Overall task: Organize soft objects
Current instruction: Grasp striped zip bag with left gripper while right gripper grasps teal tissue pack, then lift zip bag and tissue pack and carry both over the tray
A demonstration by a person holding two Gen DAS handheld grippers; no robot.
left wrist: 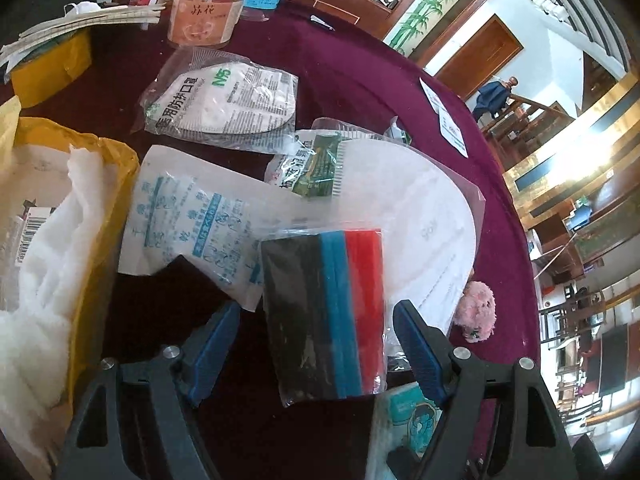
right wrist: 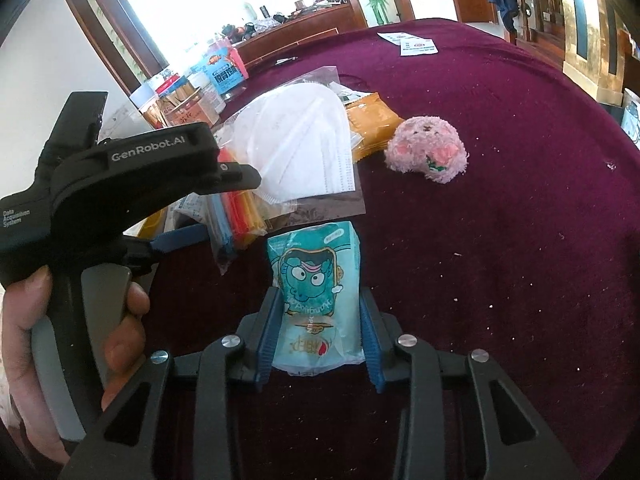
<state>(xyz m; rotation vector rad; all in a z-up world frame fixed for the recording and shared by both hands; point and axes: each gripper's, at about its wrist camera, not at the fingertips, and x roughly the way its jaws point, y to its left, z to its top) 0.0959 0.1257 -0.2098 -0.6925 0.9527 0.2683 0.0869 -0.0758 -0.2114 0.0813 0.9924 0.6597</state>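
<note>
1. Your right gripper has its jaws closed on the teal tissue pack, low over the desk;
2. Your left gripper gapes empty around the bagged sponges; masks and the pink plush remain unsorted.

Home: wooden staircase, sideboard, tablecloth.

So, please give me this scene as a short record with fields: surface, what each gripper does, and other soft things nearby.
surface: table under dark red cloth
right gripper: shut on teal tissue pack
left gripper: open, astride bagged colour sponges
nearby: pink plush toy, white folded mask, N95 mask packet
left edge: yellow bag with white wadding
</note>
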